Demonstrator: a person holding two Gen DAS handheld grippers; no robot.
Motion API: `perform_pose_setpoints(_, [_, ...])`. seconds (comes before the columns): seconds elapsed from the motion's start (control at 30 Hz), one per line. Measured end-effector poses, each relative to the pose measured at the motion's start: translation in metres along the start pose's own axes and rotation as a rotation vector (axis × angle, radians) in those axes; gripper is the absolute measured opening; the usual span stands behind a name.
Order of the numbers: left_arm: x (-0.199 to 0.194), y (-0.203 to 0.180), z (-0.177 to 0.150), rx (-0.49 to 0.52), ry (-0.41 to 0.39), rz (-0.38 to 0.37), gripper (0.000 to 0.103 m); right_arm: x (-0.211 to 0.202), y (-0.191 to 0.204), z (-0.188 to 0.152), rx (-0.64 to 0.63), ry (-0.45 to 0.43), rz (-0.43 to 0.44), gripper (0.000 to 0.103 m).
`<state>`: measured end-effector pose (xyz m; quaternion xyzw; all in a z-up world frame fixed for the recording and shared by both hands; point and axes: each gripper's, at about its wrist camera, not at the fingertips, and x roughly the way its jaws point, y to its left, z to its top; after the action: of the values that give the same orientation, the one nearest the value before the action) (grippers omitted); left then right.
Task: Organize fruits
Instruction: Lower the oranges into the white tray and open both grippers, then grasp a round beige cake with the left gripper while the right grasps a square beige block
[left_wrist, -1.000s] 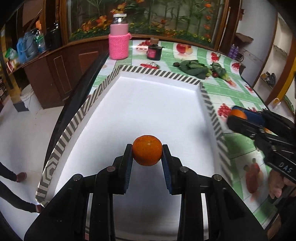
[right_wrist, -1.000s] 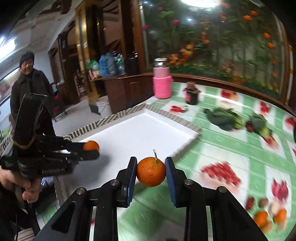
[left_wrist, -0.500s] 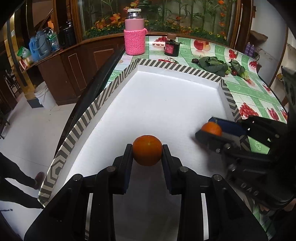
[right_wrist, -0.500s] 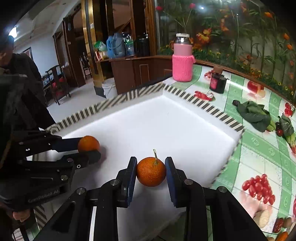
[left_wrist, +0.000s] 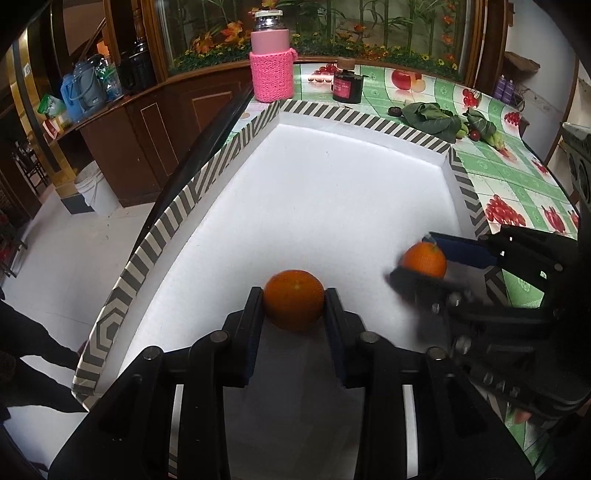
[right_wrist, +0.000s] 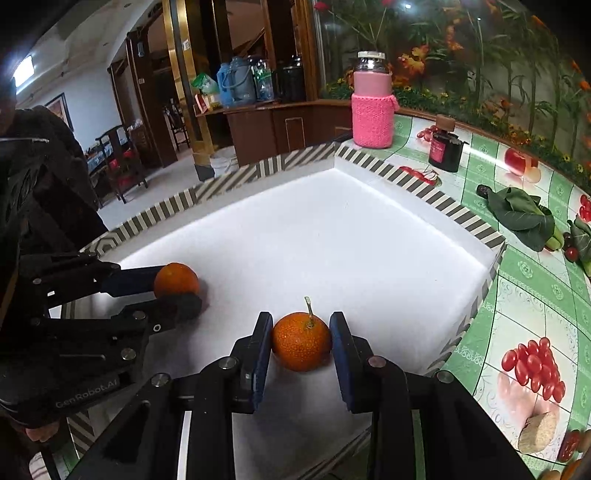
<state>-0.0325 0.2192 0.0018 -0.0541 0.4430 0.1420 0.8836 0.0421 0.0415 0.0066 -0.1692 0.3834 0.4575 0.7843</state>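
Two small oranges sit low on the floor of a white foam tray (left_wrist: 332, 177) with a grey striped rim. The smooth orange (left_wrist: 293, 304) lies between the pads of my left gripper (left_wrist: 293, 295), whose jaws are opening while both pads still touch the fruit. The stemmed orange (right_wrist: 302, 341) lies between the pads of my right gripper (right_wrist: 301, 325), which is also opening, pads still at its sides. Each gripper shows in the other's view: the right gripper (left_wrist: 424, 258) at the tray's right, the left gripper (right_wrist: 176, 279) at its left.
Beyond the tray on the green fruit-print tablecloth (right_wrist: 535, 332) stand a pink knit-sleeved jar (left_wrist: 271, 66) and a dark red jar (left_wrist: 347, 86). Leafy greens (left_wrist: 432, 116) lie at the back right. A person in dark clothes (right_wrist: 44, 177) stands left; white floor (left_wrist: 74, 258) drops off beside the tray.
My right gripper has come in from the tablecloth over the tray and down with its orange. The left gripper has tipped a little, staying in place with its orange.
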Motion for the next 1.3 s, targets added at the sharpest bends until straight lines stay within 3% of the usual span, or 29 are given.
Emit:
perform_pose_setpoints(0.23, [-0.01, 0.005, 0.0, -0.015, -0.004, -0.03, 0.054, -0.016, 0.005, 0.001, 0.011, 0.022, -0.013, 0.047])
perform_pose_setpoints(0.43, [-0.005, -0.007, 0.0, 0.019, -0.018, -0.037, 0.054, -0.055, -0.008, -0.001, 0.097, -0.048, 0.014, 0.048])
perform_pose_setpoints(0.57, [0.006, -0.016, 0.006, 0.061, -0.036, -0.017, 0.054, -0.098, -0.024, -0.011, 0.125, -0.119, -0.033, 0.048])
perform_pose_setpoints(0.67, [0.027, -0.021, 0.013, 0.103, 0.005, 0.027, 0.054, -0.131, -0.045, -0.027, 0.151, -0.156, -0.067, 0.048])
perform_pose_setpoints(0.8, [0.031, -0.015, 0.019, 0.078, -0.001, 0.032, 0.054, -0.171, -0.084, -0.057, 0.201, -0.189, -0.137, 0.048])
perform_pose_setpoints(0.93, [0.001, -0.032, 0.024, 0.097, -0.059, -0.035, 0.054, -0.221, -0.144, -0.096, 0.284, -0.218, -0.262, 0.048])
perform_pose_setpoints(1.0, [-0.023, -0.058, 0.03, 0.15, -0.104, -0.103, 0.055, -0.241, -0.176, -0.116, 0.339, -0.219, -0.315, 0.048])
perform_pose_setpoints(1.07, [-0.04, -0.089, 0.033, 0.208, -0.145, -0.168, 0.074, -0.252, -0.205, -0.13, 0.374, -0.199, -0.372, 0.048])
perform_pose_setpoints(1.13, [-0.055, -0.127, 0.033, 0.274, -0.186, -0.264, 0.077, -0.254, -0.224, -0.142, 0.39, -0.166, -0.433, 0.048])
perform_pose_setpoints(1.23, [-0.048, -0.177, 0.033, 0.333, -0.157, -0.364, 0.077, -0.247, -0.243, -0.163, 0.415, -0.131, -0.43, 0.048])
perform_pose_setpoints(1.3, [-0.032, -0.207, 0.032, 0.374, -0.12, -0.363, 0.077, -0.241, -0.248, -0.173, 0.421, -0.109, -0.433, 0.048])
